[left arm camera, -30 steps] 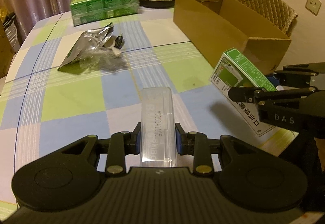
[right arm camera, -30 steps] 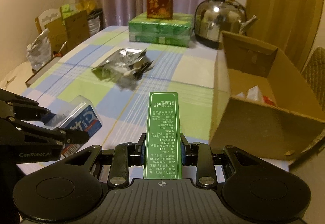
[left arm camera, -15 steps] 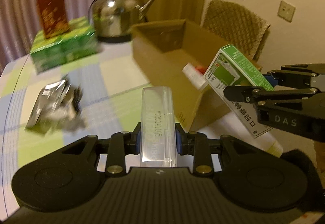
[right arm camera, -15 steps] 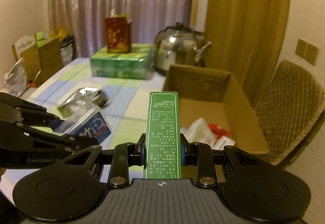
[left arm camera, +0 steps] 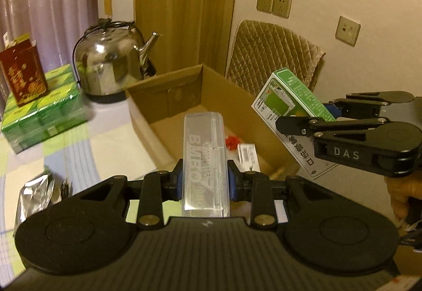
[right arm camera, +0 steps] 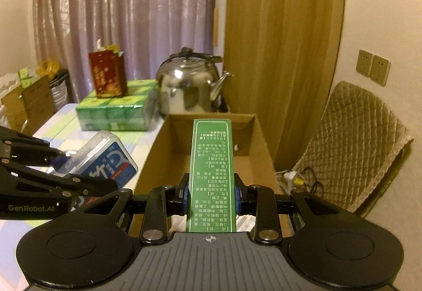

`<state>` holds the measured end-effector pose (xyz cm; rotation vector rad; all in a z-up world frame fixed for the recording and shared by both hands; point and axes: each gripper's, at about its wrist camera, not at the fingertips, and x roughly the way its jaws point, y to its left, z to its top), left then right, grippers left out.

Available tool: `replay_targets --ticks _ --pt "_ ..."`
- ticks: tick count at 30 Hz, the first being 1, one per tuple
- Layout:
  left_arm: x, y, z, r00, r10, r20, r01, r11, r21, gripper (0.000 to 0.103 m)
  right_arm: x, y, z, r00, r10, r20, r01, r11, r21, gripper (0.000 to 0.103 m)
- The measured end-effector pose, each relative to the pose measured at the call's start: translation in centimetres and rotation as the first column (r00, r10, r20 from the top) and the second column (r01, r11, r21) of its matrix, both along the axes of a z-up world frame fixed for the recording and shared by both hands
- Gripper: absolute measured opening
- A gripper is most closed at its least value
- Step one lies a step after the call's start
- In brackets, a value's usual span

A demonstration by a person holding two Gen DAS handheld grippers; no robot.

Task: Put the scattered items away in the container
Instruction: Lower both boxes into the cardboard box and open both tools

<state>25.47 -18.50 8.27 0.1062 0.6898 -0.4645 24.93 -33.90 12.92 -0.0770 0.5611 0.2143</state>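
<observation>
kettle [left arm camera: 110, 66]: shiny metal | box [left arm camera: 168, 95]: matt cardboard | case [left arm camera: 205, 159]: clear plastic

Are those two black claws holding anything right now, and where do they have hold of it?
Yes. The left gripper clamps a clear plastic case by its long sides, near its back end. The right gripper clamps a green cardboard box likewise.

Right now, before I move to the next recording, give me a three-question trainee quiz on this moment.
1. True or false: the left tongs are empty.
2. What do the right tongs hold: A) kettle B) green carton C) foil pouch?
3. Fill in: the red item lies inside the ____.

Key: 1. False, they clamp the clear plastic case. 2. B, the green carton. 3. cardboard box.
</observation>
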Motion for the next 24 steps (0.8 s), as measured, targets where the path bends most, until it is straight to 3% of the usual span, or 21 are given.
replay_targets --ticks 9,24 --pt "5.5 -2.7 -0.6 0.999 -0.007 -0.031 0.006 1.0 -0.022 0.026 5.0 -1.7 -2.0 0.999 -0.014 -0.045 0.015 1.0 0.012 0.028" --pt "10.4 -4.6 -5.7 0.996 -0.029 -0.088 0.036 0.996 0.08 0.026 9.2 -3.8 -6.7 0.989 -0.048 -0.138 0.057 0.997 0.058 0.028"
